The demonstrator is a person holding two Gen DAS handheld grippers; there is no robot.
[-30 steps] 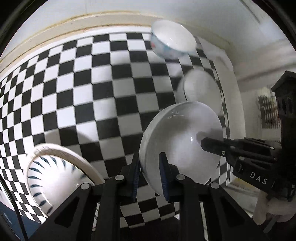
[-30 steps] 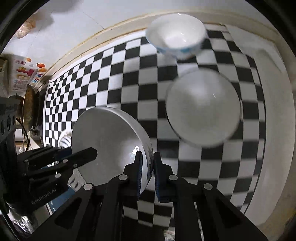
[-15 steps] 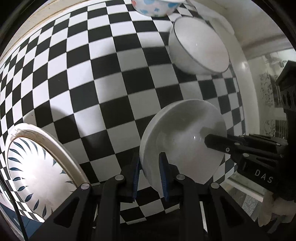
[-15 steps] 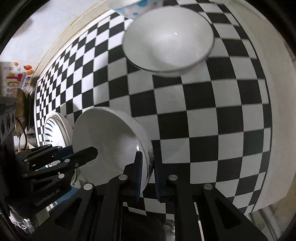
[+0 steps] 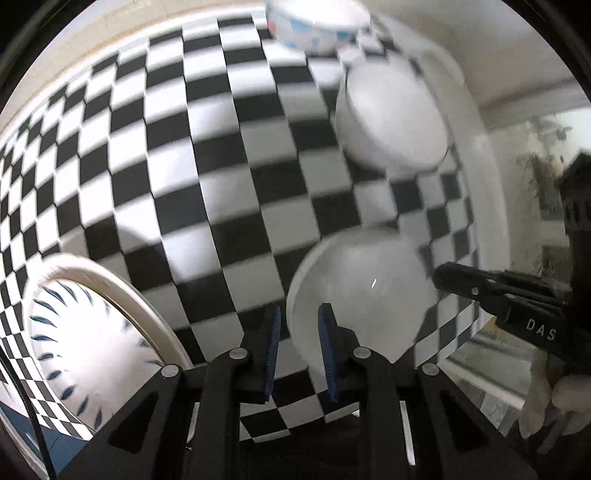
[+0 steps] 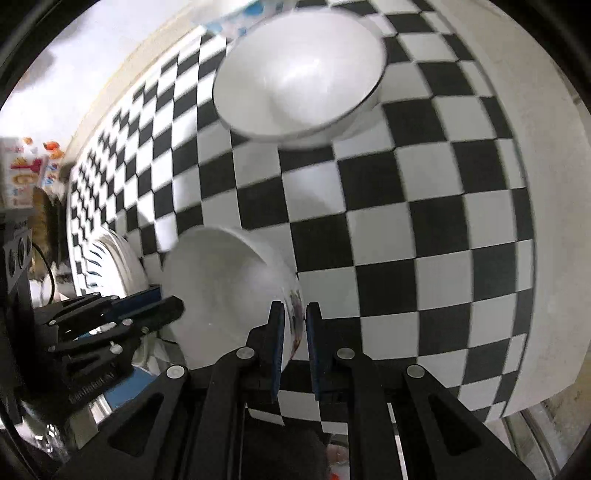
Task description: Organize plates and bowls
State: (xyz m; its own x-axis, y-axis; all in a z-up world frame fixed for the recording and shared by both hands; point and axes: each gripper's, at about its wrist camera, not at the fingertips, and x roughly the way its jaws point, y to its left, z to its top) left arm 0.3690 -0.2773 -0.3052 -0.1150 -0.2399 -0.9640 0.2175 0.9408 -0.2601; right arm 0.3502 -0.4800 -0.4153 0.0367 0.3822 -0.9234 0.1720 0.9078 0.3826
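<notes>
- A white bowl (image 5: 354, 295) is carried above the checkered worktop (image 5: 177, 177), held by both grippers at once, one on each side of its rim.
- The left gripper (image 5: 297, 332) has its fingers (image 5: 272, 343) close together around the near rim, one outside the wall and one inside; contact looks likely, but blur makes it hard to be sure.
- The right gripper (image 6: 293, 332) has its fingers (image 6: 276, 339) pinching the opposite rim, where a small printed pattern shows between them; in the left view it comes in from the right side.
- The relation that matters: a second, empty bowl (image 6: 299, 74) stands on the worktop ahead of both grippers, beyond the held one. From the right wrist it lies straight ahead and slightly left; from the left wrist it lies ahead to the right (image 5: 393, 118). The right gripper appears nearer to it.
- Judging from the task, the held bowl is probably meant to nest into that one, so its mouth must stay upward and centred over the target.
- A bowl with blue marks (image 5: 317, 29) sits further back, just beyond the empty bowl.
- A plate with blue dashes (image 5: 92, 350) lies to the left, well apart.
</notes>
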